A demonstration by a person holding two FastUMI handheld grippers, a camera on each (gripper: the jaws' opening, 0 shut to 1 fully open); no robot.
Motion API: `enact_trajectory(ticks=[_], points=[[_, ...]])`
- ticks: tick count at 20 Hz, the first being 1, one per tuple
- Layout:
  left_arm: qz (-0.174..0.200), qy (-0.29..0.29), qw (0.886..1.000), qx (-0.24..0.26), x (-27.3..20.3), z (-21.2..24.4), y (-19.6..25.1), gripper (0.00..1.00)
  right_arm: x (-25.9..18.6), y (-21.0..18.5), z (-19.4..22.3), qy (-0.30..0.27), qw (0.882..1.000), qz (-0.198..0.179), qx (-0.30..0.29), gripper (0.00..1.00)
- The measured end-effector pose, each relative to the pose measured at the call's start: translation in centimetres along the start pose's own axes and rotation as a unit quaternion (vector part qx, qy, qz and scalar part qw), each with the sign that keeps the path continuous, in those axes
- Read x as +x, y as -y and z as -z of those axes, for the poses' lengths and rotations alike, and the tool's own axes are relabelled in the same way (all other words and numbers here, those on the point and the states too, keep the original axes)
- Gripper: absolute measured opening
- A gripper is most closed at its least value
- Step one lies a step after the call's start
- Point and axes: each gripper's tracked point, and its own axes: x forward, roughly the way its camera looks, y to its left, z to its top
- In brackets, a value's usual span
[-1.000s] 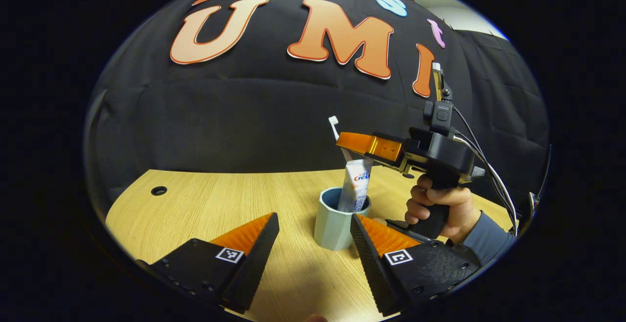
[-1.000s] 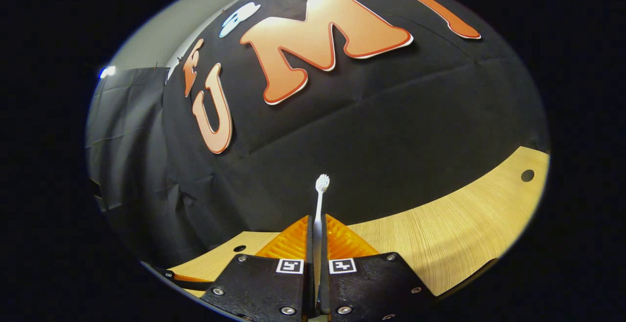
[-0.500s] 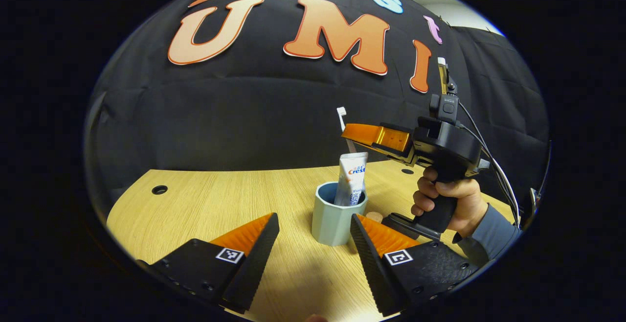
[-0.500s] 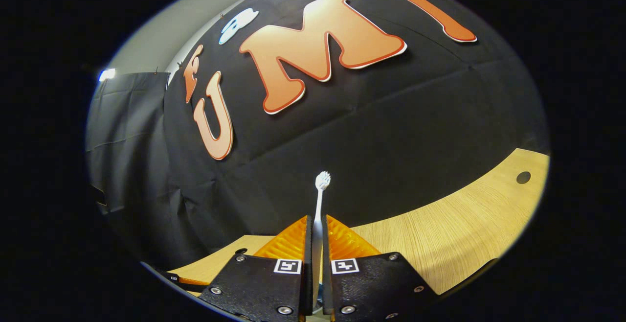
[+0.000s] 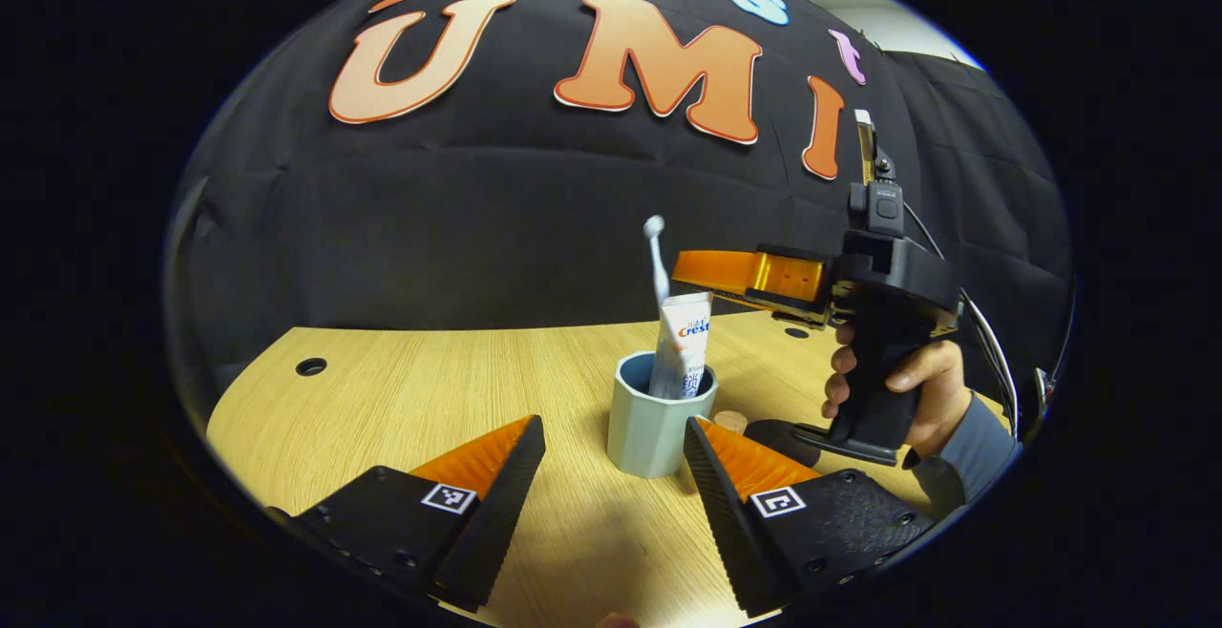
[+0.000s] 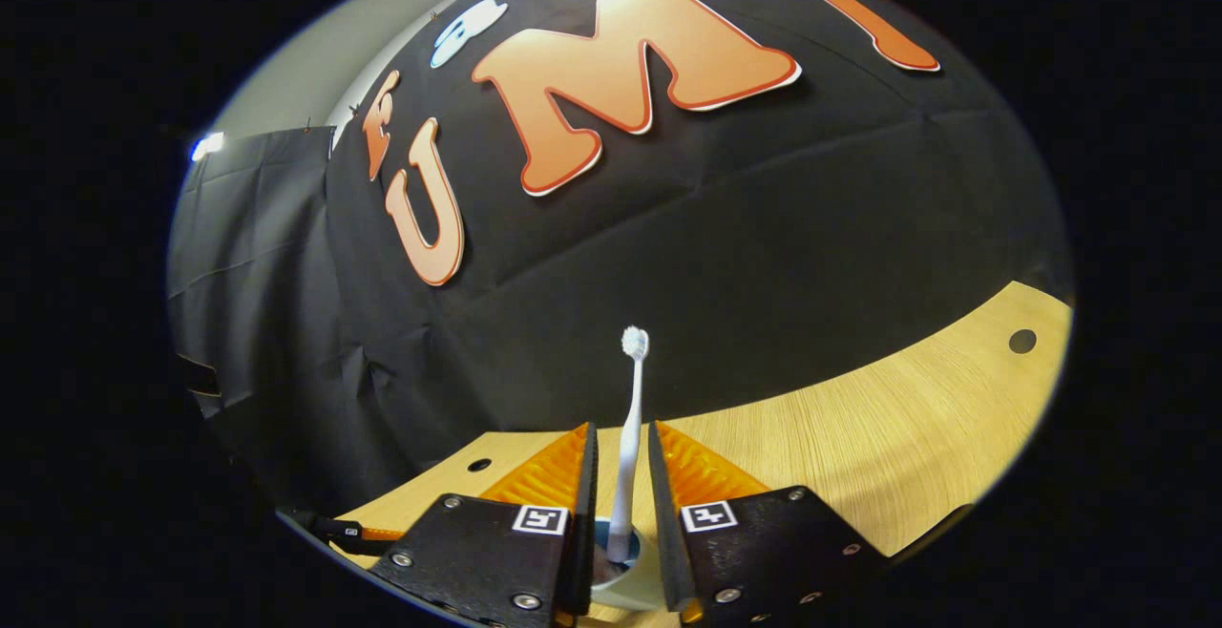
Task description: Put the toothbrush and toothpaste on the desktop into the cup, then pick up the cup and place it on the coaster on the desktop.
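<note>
The cup, holding the upright toothbrush and toothpaste, is seen just ahead of the parted left hand-held gripper (the nearer one), directly below the right hand-held gripper, whose fingers are parted off the handle.

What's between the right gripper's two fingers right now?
The toothbrush stands in the gap of the right hand-held gripper, fingers apart, its foot in the cup, per the right gripper view.

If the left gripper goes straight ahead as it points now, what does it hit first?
Most likely the pale blue-grey faceted cup, standing just beyond the gap between the open left gripper fingers, though depth is uncertain.
</note>
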Motion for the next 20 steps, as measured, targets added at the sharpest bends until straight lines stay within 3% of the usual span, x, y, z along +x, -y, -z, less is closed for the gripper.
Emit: enact_trajectory(ticks=[2,3,4,7,8,9,12,17,20], points=[[-0.002,0.004,1.000,-0.007,-0.3,-0.3,0.5,0.89,-1.2,-0.1,-0.2,-0.008,1.000,-0.002,-0.017,0.31],[0.000,0.010,1.000,-0.011,-0.5,-0.8,0.9,0.89,-1.8,-0.1,-0.8,0.003,0.999,-0.001,-0.034,0.47],[0.004,0.015,1.000,-0.012,-0.6,-1.1,1.3,0.89,-2.3,0.1,-1.6,0.018,0.998,0.009,-0.056,0.53],[0.000,0.018,1.000,-0.012,-0.8,-0.9,1.4,0.88,-3.8,0.5,-2.5,0.024,0.994,0.020,-0.102,0.56],[-0.005,0.018,1.000,-0.017,-0.7,-1.0,1.0,0.88,-4.1,0.7,-3.0,0.028,0.993,0.024,-0.109,0.48],[-0.004,0.017,1.000,-0.021,-0.6,-0.8,1.0,0.88,-4.3,0.9,-3.6,0.034,0.992,0.026,-0.115,0.58],[0.002,0.011,0.999,-0.031,-0.4,-0.2,1.2,0.88,-4.2,1.7,-4.7,0.044,0.993,0.033,-0.107,0.58],[-0.001,0.002,0.999,-0.038,0.2,0.5,1.1,0.88,-3.2,4.6,-3.2,-0.005,0.989,0.058,-0.133,0.58],[0.018,-0.017,0.998,-0.049,1.2,1.3,3.0,0.88,-1.8,5.4,-2.0,-0.021,0.988,0.060,-0.141,0.58]])
